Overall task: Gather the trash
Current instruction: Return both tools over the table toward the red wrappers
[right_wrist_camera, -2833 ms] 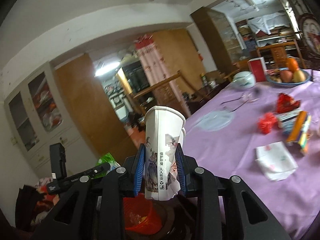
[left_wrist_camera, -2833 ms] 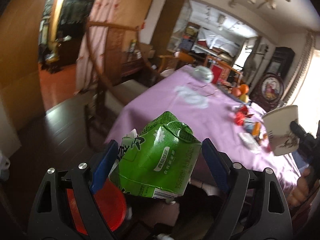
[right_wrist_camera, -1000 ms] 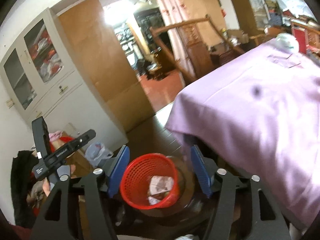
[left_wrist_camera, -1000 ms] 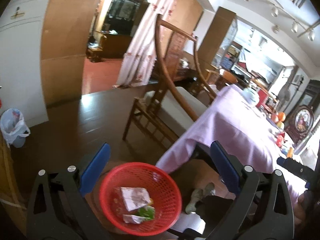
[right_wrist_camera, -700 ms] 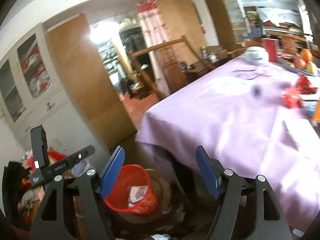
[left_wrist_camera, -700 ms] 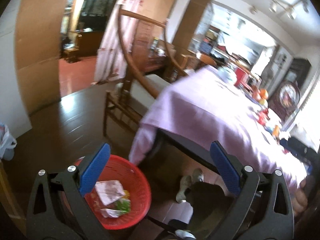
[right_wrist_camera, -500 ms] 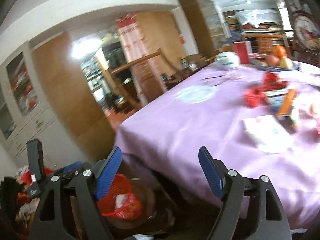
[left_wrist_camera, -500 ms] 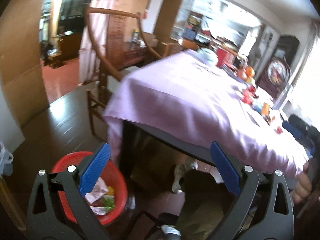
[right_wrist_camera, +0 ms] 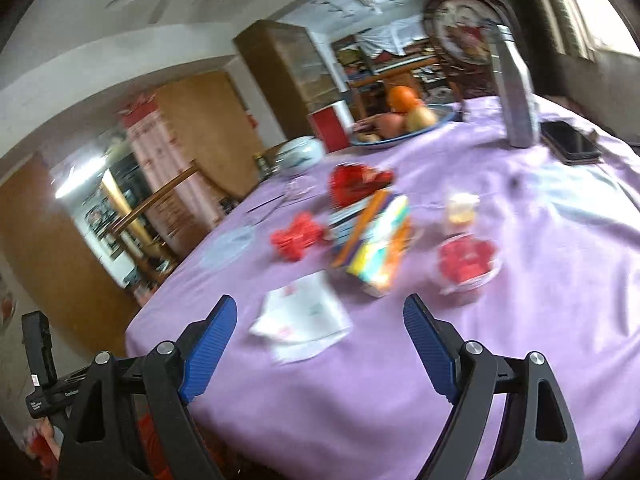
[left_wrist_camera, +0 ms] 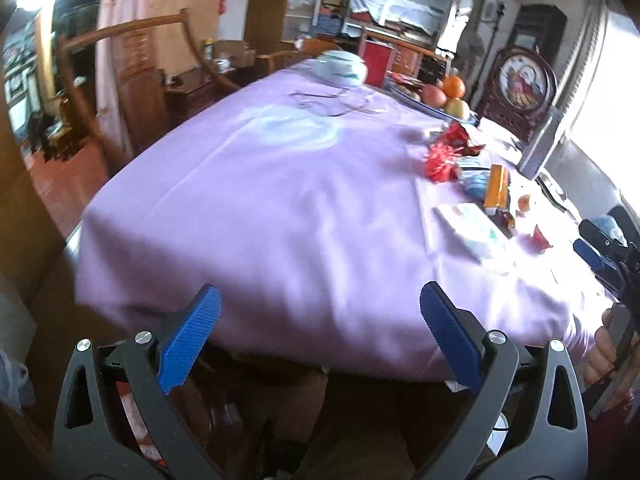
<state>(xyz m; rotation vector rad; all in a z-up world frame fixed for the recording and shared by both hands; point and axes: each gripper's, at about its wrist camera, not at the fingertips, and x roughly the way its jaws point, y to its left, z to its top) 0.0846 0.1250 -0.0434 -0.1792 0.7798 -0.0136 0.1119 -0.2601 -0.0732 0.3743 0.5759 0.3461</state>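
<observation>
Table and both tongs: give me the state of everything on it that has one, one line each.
left tongs: open, empty, at the table's near edge
right tongs: jaws opening, nothing between them
white paper: lying flat, just ahead of the right tongs
colourful carton: on its side
clear cup of red bits: upright
fruit dish: holding fruit
phone: flat, screen dark

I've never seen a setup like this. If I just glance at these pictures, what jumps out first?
Most striking is the big table under a purple cloth filling both views. In the right view, a cluster of litter sits mid-table: a crumpled white paper nearest, a colourful carton and red wrappers behind it. Framing each picture are blue-padded pincers, the right gripper and left gripper, both empty; the right one's jaws are opening.
</observation>
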